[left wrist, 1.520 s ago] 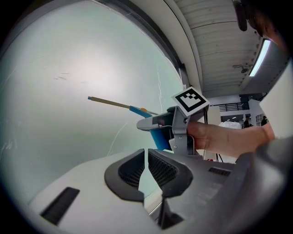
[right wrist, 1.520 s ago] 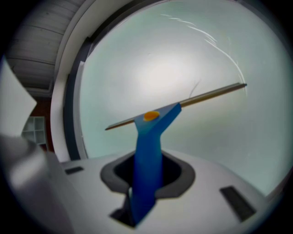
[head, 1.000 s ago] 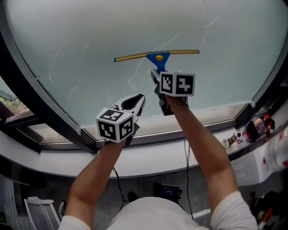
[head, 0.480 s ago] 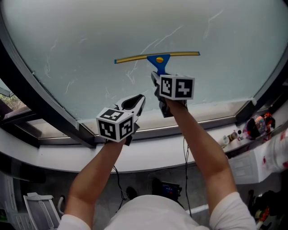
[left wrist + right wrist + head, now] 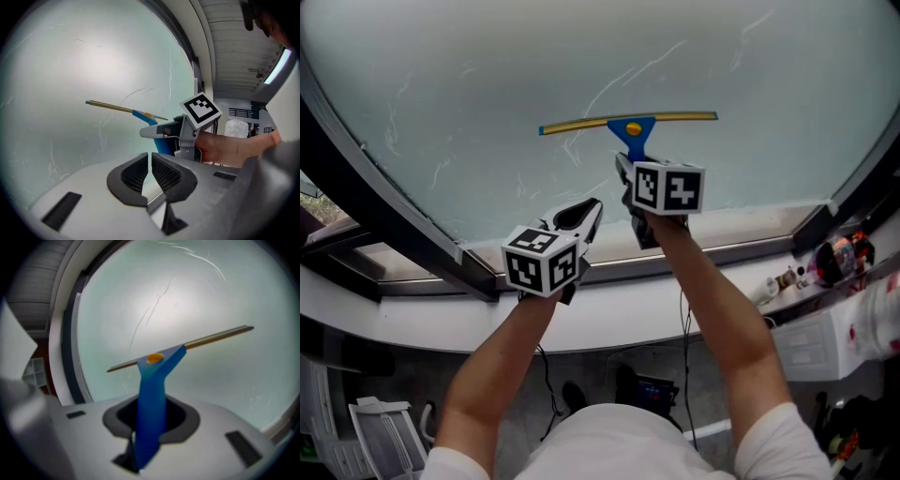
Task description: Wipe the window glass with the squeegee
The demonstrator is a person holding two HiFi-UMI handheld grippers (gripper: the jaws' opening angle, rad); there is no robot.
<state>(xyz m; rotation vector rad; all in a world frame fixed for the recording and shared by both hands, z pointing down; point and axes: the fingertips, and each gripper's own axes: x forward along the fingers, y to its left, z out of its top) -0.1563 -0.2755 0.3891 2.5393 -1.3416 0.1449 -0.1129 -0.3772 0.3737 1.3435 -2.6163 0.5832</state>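
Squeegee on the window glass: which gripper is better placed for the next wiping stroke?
Right. The right gripper is shut on the squeegee, its blade at the window glass; the left gripper is shut, empty and lower.

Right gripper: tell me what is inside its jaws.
The blue handle of the squeegee stands clamped in the right gripper, with its blade against the window glass. The handle's bottom end is covered by the jaws and cannot be seen.

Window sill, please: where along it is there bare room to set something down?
The white sill is bare between the left tool and the right forearm, and again right of that forearm. Its far right end is crowded with small bottles and a red-and-black object.
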